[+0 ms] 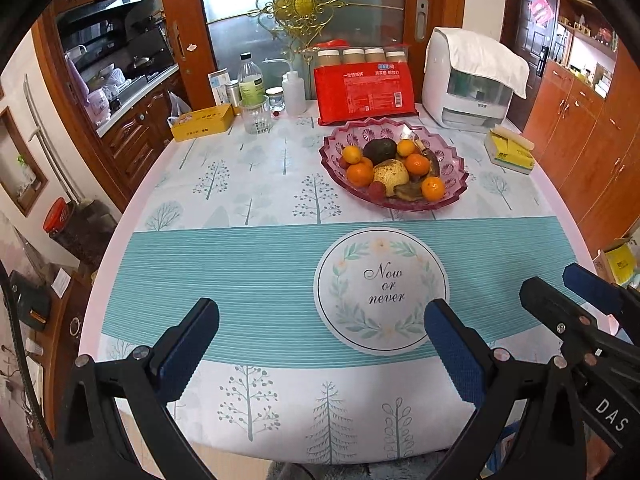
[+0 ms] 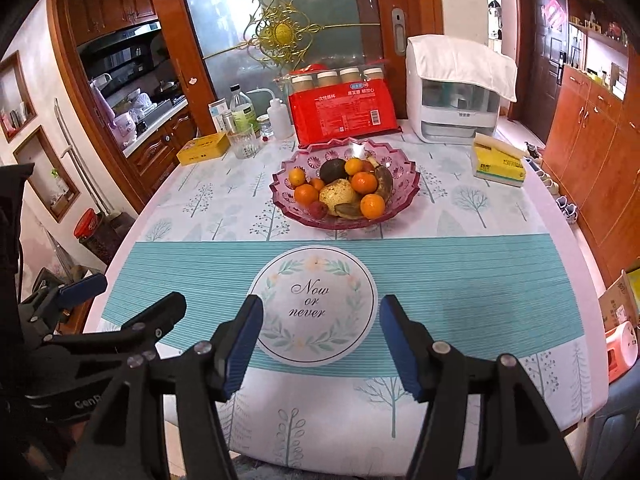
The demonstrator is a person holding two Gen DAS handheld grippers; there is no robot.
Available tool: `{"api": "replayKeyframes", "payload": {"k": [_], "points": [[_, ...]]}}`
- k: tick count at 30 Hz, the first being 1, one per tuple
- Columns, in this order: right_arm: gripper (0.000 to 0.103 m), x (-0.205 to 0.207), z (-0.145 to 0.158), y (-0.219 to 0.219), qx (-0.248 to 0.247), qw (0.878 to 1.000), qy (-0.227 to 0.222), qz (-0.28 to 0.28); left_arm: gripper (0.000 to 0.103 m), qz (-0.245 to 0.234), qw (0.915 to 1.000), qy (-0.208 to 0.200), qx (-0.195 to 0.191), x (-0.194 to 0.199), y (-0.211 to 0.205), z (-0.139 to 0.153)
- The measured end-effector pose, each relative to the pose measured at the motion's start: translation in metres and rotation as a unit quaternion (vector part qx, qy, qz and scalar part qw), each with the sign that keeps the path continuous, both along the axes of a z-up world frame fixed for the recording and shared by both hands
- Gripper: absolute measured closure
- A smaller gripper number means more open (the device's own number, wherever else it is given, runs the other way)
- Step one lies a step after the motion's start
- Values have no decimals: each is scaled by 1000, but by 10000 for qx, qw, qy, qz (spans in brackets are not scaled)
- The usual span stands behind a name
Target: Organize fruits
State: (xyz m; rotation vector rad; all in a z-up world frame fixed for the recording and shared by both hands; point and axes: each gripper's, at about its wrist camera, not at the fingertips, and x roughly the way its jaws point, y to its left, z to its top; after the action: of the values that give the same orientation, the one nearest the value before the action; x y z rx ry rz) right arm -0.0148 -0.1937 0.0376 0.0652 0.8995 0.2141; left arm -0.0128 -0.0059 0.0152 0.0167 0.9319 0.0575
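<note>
Pink glass fruit bowl holding oranges, right gripper jaws apart, empty, over tablecloth

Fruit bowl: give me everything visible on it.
The fruit bowl looks like translucent pink moulded glass or plastic, shallow and wide, with a scalloped rim and pressed flower patterns. It sits upright on the tree-print tablecloth, in front of the red package. It holds several oranges, a dark avocado, a mottled yellow fruit, browned bananas and a small red fruit. Neither gripper touches it.

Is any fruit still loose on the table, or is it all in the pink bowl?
All in the pink bowl: oranges, an avocado and the rest are piled inside; no fruit shows on the tablecloth.
</note>
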Motion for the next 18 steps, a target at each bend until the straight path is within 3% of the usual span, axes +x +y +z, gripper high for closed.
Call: {"api": "replayKeyframes", "payload": {"k": [18], "points": [[42, -3, 4, 3, 8, 10000, -3, -13, 1, -4, 10000, -12, -24, 2, 0, 2]]}}
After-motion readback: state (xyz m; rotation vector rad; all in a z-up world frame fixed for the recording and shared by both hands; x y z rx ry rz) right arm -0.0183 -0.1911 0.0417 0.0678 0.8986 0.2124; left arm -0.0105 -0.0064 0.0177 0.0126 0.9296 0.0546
